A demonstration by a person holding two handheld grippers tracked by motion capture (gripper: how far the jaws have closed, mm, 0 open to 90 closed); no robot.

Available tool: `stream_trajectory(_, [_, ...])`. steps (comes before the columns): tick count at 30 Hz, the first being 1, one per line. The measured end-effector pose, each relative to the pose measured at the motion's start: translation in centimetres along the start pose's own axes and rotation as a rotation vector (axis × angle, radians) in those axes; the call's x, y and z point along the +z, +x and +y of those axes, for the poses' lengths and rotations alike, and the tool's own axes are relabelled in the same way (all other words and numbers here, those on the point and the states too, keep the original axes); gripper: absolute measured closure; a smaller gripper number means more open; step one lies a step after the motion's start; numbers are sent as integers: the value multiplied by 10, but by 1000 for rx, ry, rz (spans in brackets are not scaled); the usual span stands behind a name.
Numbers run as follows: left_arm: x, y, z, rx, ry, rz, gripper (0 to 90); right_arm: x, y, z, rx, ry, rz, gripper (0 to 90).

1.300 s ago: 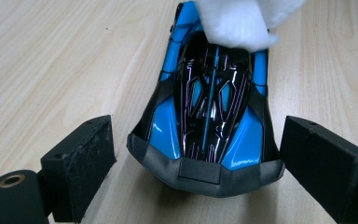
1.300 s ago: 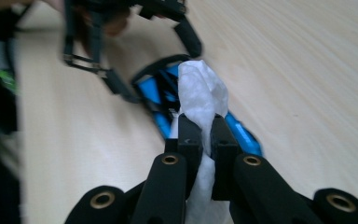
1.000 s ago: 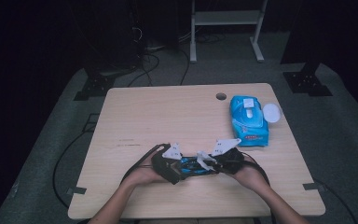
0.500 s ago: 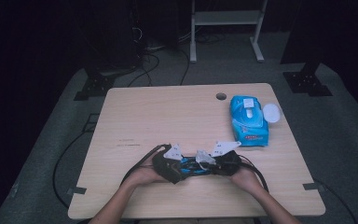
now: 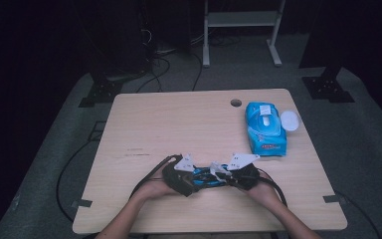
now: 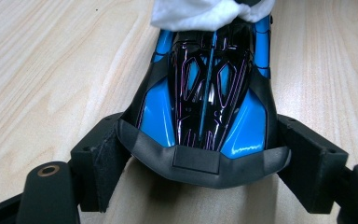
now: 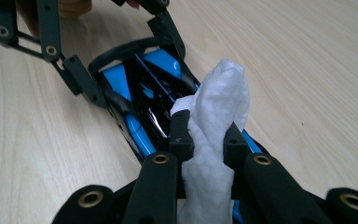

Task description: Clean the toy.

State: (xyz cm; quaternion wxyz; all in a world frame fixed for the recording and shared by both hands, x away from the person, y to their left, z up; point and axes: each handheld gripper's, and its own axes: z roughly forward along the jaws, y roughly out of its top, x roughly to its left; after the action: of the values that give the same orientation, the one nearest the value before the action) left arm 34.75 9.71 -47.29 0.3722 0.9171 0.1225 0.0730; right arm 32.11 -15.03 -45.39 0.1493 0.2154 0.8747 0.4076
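The left hand-held gripper clamps a blue toy car on the worktop, while the right hand-held gripper pinches a white wipe against it.

Both forearms are reaching in over the near edge of the desk. The left gripper is clamping its jaws against something's two sides. The right gripper, facing it closely, is pinching its jaws tight, close to the left gripper.
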Motion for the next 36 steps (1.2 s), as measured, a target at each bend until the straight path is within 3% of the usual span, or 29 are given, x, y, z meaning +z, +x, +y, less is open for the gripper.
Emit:
stream_trajectory(4, [0,-1,0,-7,1,1,224,-8,-6,-9,14,37,-23,800])
stream_trajectory(9, [0,-1,0,-4,2,10,223,-22,-18,-28,72,75,-50,803])
stream_trajectory(15, [1,-3,2,0,6,23,221,-23,-16,-27,100,45,-15,807])
stream_trajectory(20, [4,-3,4,-20,3,52,222,-10,-5,-12,92,0,54,807])
stream_trajectory(22, [4,-2,3,-28,1,60,222,-8,-5,-11,78,-2,44,807])
stream_trajectory(28, [6,-4,6,-47,-3,84,223,-18,-27,-24,139,23,-42,808])
stream_trajectory(31, [7,-5,7,-50,1,90,222,-19,-29,-27,161,24,-49,809])
stream_trajectory(36, [9,-4,7,-59,-4,100,222,-9,-14,-13,133,-17,33,808])
